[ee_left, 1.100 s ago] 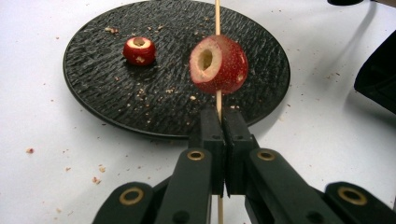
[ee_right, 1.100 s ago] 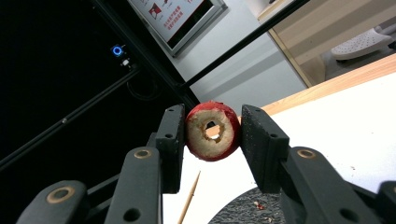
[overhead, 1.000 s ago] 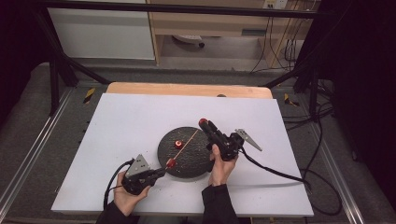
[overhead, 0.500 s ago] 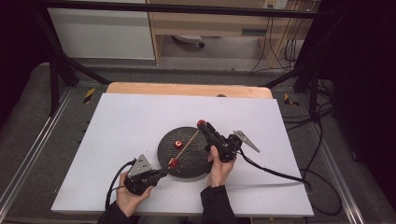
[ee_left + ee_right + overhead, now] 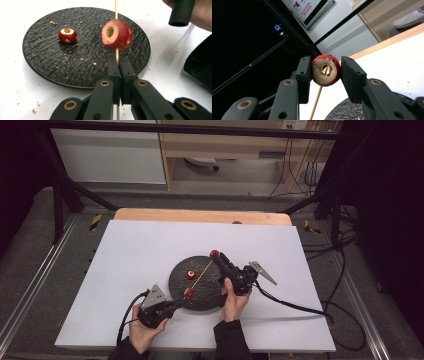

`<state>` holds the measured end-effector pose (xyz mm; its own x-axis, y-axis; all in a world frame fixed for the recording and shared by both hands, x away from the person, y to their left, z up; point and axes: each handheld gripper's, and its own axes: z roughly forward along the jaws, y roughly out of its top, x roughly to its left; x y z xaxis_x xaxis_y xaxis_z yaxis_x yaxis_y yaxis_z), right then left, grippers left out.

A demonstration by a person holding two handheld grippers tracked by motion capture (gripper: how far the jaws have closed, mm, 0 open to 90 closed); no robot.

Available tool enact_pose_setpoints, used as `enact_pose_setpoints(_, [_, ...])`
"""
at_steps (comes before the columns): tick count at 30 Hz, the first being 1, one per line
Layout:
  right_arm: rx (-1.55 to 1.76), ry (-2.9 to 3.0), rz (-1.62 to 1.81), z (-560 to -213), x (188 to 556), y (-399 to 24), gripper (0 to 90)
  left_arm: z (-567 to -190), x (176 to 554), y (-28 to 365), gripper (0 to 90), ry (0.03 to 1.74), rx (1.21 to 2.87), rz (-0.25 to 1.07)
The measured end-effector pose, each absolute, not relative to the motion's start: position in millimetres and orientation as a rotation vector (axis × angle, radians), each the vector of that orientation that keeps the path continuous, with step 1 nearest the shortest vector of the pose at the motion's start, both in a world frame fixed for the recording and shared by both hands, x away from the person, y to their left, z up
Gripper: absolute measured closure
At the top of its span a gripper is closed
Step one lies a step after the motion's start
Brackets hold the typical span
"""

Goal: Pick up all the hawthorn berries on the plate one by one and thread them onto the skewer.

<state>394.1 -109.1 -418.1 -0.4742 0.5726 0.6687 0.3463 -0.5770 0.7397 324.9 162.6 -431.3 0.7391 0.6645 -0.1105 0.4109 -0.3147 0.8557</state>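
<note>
A thin wooden skewer (image 5: 116,53) is clamped between the shut jaws of my left gripper (image 5: 119,65), near the plate's front edge (image 5: 179,302). One cored red fruit (image 5: 117,35) is threaded on it just beyond the jaws. My right gripper (image 5: 325,67) is shut on a second cored red fruit (image 5: 325,70), held over the plate's far right rim (image 5: 214,253). The skewer's tip (image 5: 325,70) shows through that fruit's hole. A third red fruit (image 5: 67,35) lies on the black round plate (image 5: 200,297).
Crumbs are scattered over the plate (image 5: 82,67) and the white tabletop (image 5: 130,255). Cables trail from both grippers toward the table's front and right (image 5: 295,306). The person's hands (image 5: 233,304) come in from the near edge.
The left gripper has nudged the skewer a little forward and right. The right gripper with its fruit has barely shifted, staying at the skewer's far end.
</note>
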Motion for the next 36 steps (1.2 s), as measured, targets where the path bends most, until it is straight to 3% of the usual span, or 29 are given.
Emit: enact_pose_setpoints(36, [1.505,1.427,2.191,-423,383,-110,62.2,-401,362,123,88.4,0.804,1.936,0.316])
